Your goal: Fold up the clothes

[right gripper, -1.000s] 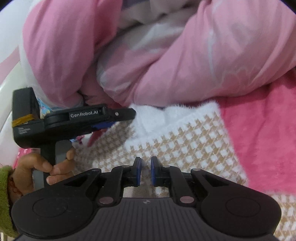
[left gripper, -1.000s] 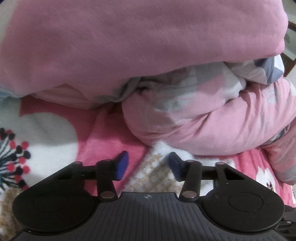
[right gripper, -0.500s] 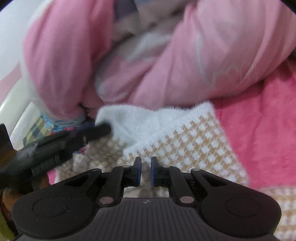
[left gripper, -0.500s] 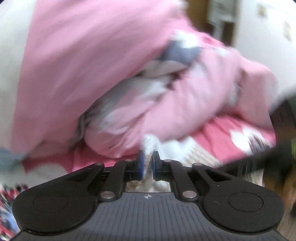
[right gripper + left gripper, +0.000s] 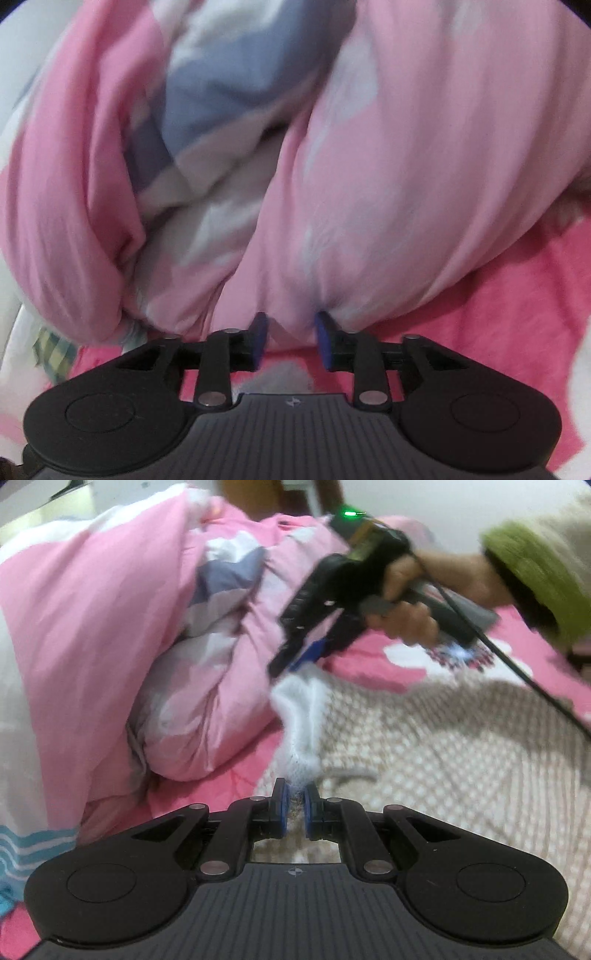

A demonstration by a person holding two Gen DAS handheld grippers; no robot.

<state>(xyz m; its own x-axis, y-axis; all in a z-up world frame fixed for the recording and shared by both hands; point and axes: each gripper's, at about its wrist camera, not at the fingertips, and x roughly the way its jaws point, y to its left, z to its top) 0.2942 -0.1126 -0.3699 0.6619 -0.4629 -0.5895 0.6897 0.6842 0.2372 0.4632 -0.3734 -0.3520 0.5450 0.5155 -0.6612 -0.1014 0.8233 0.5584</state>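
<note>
The left tool (image 5: 294, 808) pinches the white edge of the checked sweater (image 5: 424, 760), low in the frame. The right tool (image 5: 290, 339) is apart, touching the pink quilt (image 5: 406, 184).

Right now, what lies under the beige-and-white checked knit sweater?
Under the beige-and-white checked knit sweater lies the pink fleece blanket with white flowers. Anything beneath the sweater's middle is covered.
</note>
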